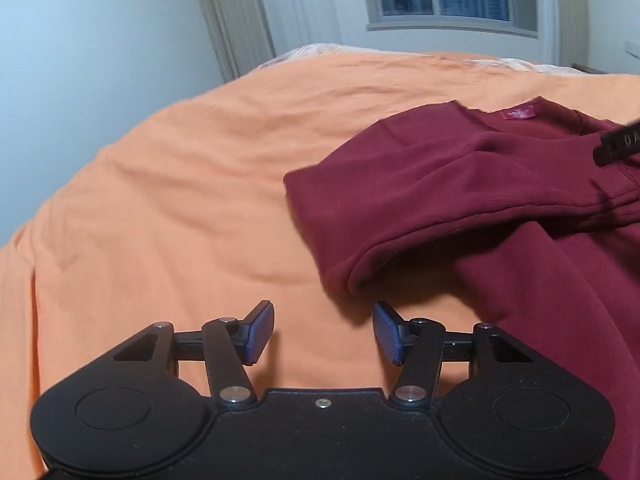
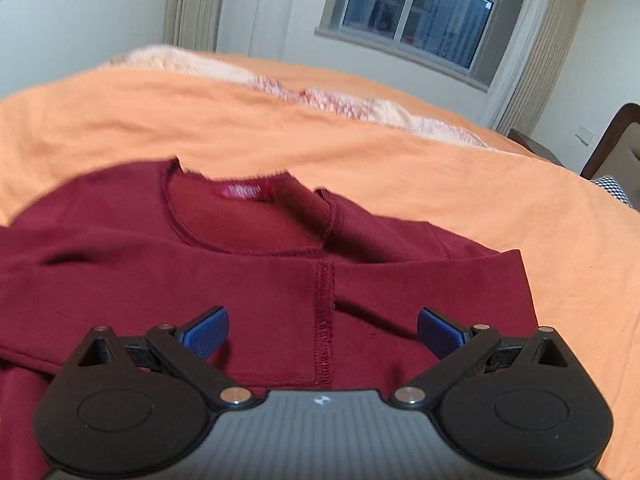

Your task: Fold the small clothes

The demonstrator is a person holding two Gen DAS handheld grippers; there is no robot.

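The left gripper [image 1: 323, 330] hangs with its blue pads spread wide and empty over the orange cotton bedsheet [image 1: 168, 208], just beside the dark red long-sleeved jersey top [image 1: 460, 184]. That top lies mid-bed, one sleeve folded across its chest. The right gripper [image 2: 323, 334] hovers above it, jaws apart, holding nothing. The loose sleeve could slip or bunch if only one layer is pinched — the soft, wrinkled sheet might get caught too. Nothing blocks either approach.

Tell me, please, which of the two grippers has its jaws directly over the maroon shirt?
The right gripper: its open jaws frame the maroon shirt below the collar. The left gripper is over bare orange bedsheet beside the shirt.
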